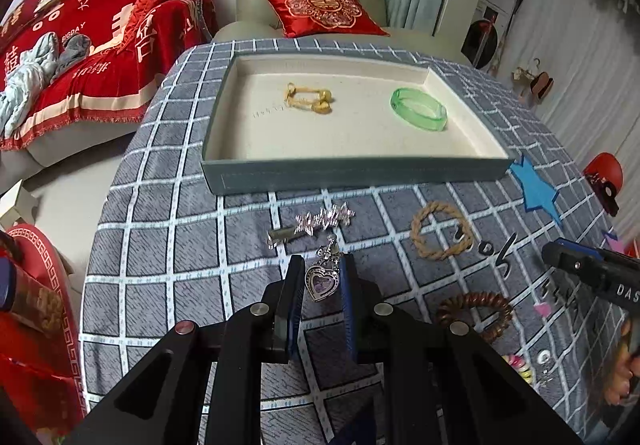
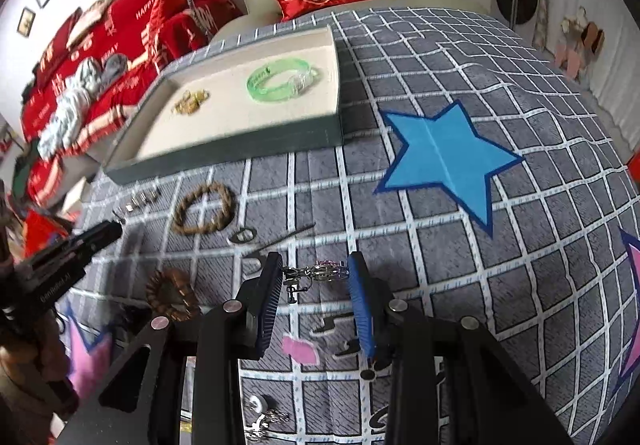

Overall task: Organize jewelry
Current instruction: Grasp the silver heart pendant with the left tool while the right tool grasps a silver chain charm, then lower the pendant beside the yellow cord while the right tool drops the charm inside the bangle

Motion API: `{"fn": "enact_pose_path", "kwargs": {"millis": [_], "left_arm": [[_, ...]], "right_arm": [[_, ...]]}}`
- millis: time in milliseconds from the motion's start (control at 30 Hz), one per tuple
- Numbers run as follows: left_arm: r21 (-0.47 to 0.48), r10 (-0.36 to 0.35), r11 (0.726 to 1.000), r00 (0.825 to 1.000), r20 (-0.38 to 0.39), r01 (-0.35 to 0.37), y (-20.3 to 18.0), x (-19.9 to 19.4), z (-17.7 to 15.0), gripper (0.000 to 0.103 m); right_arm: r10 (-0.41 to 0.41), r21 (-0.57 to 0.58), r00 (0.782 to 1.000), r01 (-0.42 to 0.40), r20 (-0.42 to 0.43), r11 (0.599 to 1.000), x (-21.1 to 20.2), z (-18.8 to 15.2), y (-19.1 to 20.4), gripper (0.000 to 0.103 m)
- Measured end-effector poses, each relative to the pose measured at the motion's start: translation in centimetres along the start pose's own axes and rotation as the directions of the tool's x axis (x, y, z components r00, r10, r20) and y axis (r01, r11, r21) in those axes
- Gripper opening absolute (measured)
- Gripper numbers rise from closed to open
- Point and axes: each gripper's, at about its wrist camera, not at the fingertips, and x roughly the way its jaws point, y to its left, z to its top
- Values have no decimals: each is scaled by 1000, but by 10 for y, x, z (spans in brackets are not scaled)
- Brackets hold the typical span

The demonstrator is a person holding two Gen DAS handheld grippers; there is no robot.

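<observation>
Over the checked surface (image 1: 168, 245), our left tongs (image 1: 320, 277) clamp a heart pendant earring (image 1: 320, 283) and our right tongs (image 2: 316, 273) clamp a silver earring (image 2: 316, 272), near the tray (image 1: 352, 175) holding a green bangle (image 1: 419, 109) and gold jewelry (image 1: 308, 98).

Soft daylight, fisheye edges, right view blurred

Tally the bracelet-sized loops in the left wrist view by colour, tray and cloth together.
Green: 1, bangle in the tray
Tan: 1, braided loop on the cloth
Brown: 1, spiral loop on the cloth
Total: 3. A pastel beaded piece at the edge is too hidden to count.
</observation>
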Motion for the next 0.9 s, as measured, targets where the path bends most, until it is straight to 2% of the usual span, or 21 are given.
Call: {"fn": "enact_pose_path", "kwargs": {"millis": [233, 500, 767, 900], "left_arm": [[-8, -31, 999, 998, 48, 31, 3, -16, 29, 34], [38, 13, 999, 992, 126, -18, 5, -31, 71, 34], [45, 24, 999, 992, 126, -30, 12, -24, 108, 34], [46, 32, 998, 993, 113, -37, 16, -12, 125, 34]], "right_arm": [[53, 0, 998, -53, 36, 999, -12, 38, 6, 36], [72, -43, 995, -69, 65, 997, -15, 91, 24, 36], [85, -92, 995, -80, 57, 993, -2, 142, 39, 36], [111, -69, 993, -109, 32, 992, 15, 164, 40, 36]]}}
